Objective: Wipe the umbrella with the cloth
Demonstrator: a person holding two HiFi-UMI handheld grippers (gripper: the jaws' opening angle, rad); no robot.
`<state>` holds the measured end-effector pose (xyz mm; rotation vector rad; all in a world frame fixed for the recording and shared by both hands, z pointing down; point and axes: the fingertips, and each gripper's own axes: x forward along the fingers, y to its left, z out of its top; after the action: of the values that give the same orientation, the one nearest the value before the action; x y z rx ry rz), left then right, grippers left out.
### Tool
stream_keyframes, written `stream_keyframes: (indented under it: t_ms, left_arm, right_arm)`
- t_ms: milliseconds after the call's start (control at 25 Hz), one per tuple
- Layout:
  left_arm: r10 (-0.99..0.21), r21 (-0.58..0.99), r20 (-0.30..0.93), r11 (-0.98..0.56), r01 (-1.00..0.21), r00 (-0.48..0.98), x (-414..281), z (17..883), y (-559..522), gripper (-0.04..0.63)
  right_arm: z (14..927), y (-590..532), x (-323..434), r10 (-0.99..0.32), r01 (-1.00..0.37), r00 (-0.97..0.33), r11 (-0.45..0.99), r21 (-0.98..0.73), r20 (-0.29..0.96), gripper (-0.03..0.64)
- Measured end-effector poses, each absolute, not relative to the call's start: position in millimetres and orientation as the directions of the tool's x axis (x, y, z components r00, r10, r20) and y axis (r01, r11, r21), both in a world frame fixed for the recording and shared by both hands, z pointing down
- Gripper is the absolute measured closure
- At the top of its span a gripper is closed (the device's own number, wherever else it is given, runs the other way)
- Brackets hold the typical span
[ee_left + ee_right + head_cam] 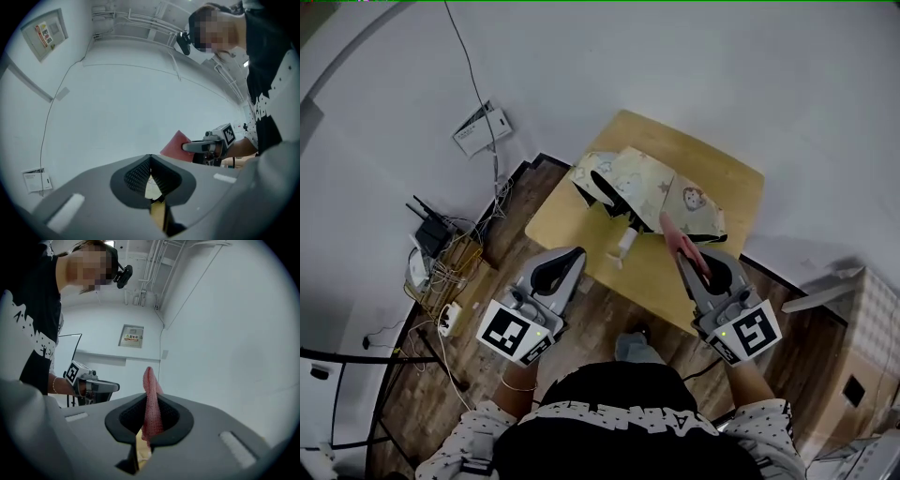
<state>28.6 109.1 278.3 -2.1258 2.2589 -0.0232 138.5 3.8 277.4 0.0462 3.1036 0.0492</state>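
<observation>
Wooden bench (727, 173) stood in the corner of the room, and the umbrella (649, 186) lay collapsed on it, its cream canopy bunched loosely and its pale handle (624, 244) pointing at the near edge. Both grippers were held level on the person's side of the bench. The right gripper (684, 258) had its fingers clamped on the red cloth (677, 236), which stuck out ahead of them towards the umbrella. The left gripper (575, 253) had its fingers pressed together on nothing.

Nothing steadied the umbrella, so a wipe would probably shove it across the bench or nudge the handle over the edge. With its fingers together, the left gripper could only press on the umbrella, not grip it. The cloth was pinched along a narrow fold, so dragging it over the slack canopy might pull it loose. The loose folds could also bunch up under the cloth.

A cardboard box (872, 319) stood to the right of the bench. A tangle of cables (450, 272) and a router (431, 230) lay on the floor to the left. None stood between the grippers and the umbrella.
</observation>
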Motion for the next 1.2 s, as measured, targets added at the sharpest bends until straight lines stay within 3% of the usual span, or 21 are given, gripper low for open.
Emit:
stream_keyframes:
  t_ms: [680, 1040, 1200]
  left_arm:
    - [-0.989, -0.021, 0.064, 0.132, -0.991, -0.133, -32, 317, 53, 0.595]
    - [-0.989, -0.020, 0.121, 0.084, -0.996, -0.085, -79, 345, 29, 0.594]
    - [-0.987, -0.025, 0.151, 0.046, -0.999, -0.050, -103, 358, 9, 0.540]
  right_arm:
    - [297, -49, 85, 0.068, 0.068, -0.998, 0.998, 0.010, -0.007, 0.584]
    - [301, -68, 55, -0.016, -0.016, -1.000, 1.000, 0.010, 0.008, 0.584]
    - [307, -82, 36, -0.068, -0.068, -0.997, 0.998, 0.008, 0.031, 0.584]
